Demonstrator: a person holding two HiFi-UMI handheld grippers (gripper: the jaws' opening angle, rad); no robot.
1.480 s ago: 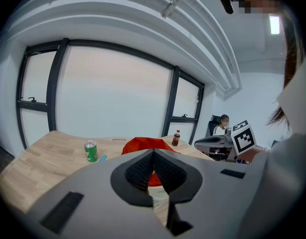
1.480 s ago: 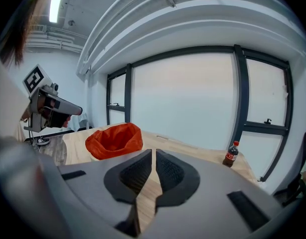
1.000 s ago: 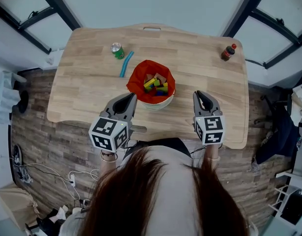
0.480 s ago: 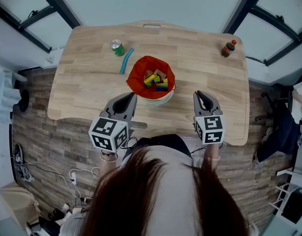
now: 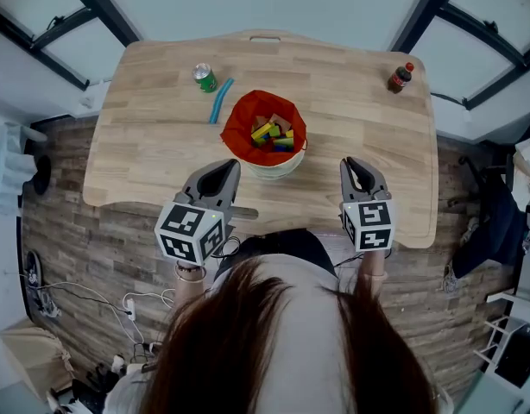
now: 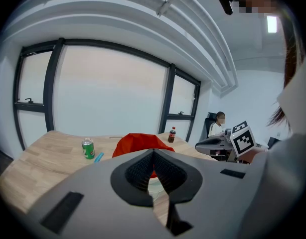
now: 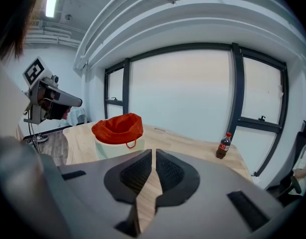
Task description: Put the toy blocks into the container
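A white bucket lined with a red bag (image 5: 265, 136) stands mid-table and holds several coloured toy blocks (image 5: 274, 134). The same red bag (image 6: 138, 141) shows ahead of the left jaws and, further left, as the red bag (image 7: 118, 127) in the right gripper view. My left gripper (image 5: 225, 172) hovers at the near table edge, just left of the bucket, shut and empty. My right gripper (image 5: 352, 167) hangs to the bucket's right, jaws nearly together with nothing between them. No loose blocks lie on the table.
A green can (image 5: 205, 78) and a blue stick (image 5: 221, 100) lie behind the bucket on the left. A cola bottle (image 5: 400, 78) stands at the far right corner. Windows surround the table. A person sits in the background (image 6: 219, 126).
Both grippers stay where they were. Only the head view has shifted, so the table sits slightly higher in the picture.
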